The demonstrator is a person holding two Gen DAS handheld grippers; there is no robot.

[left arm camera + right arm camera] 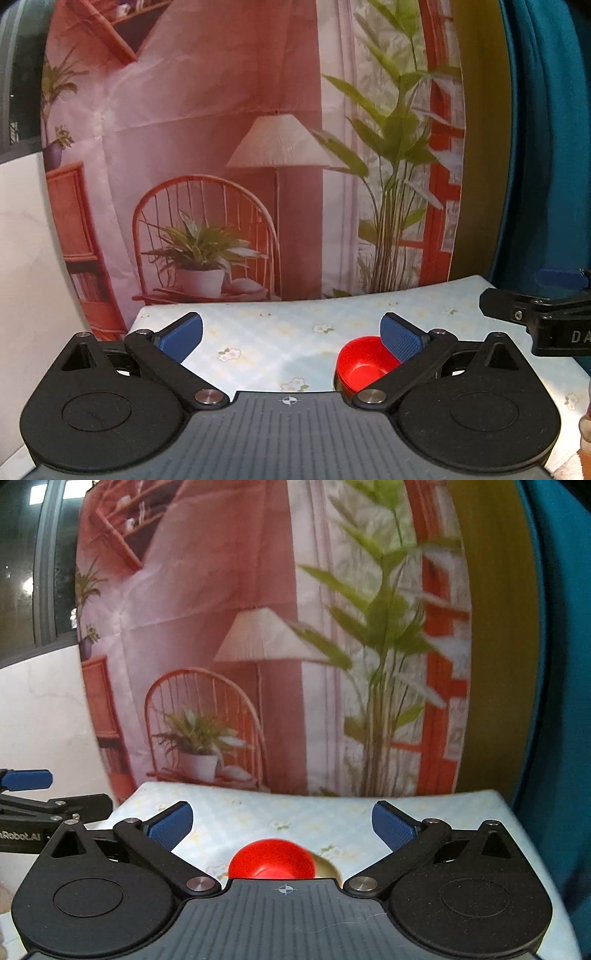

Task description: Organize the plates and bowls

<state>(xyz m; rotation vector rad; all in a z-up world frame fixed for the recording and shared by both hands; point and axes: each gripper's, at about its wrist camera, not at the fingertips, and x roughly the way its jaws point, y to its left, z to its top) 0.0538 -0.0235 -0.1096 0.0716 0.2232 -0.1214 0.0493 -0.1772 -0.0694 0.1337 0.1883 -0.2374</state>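
A red bowl (364, 363) stands on the table with the pale flowered cloth (280, 332), partly hidden behind the right finger of my left gripper (291, 338). That gripper is open, nothing between its blue pads. In the right wrist view the red bowl (272, 860) sits low in the middle, just ahead of the gripper body, with a gold rim (325, 867) of another dish showing beside it. My right gripper (282, 825) is open above the bowl and holds nothing. The right gripper also shows at the right edge of the left wrist view.
A printed backdrop of a room with a lamp and plants (258, 147) hangs right behind the table's far edge. A white wall (29, 258) is at the left and a teal curtain (546, 147) at the right. The left gripper's finger (29, 779) reaches in at the left.
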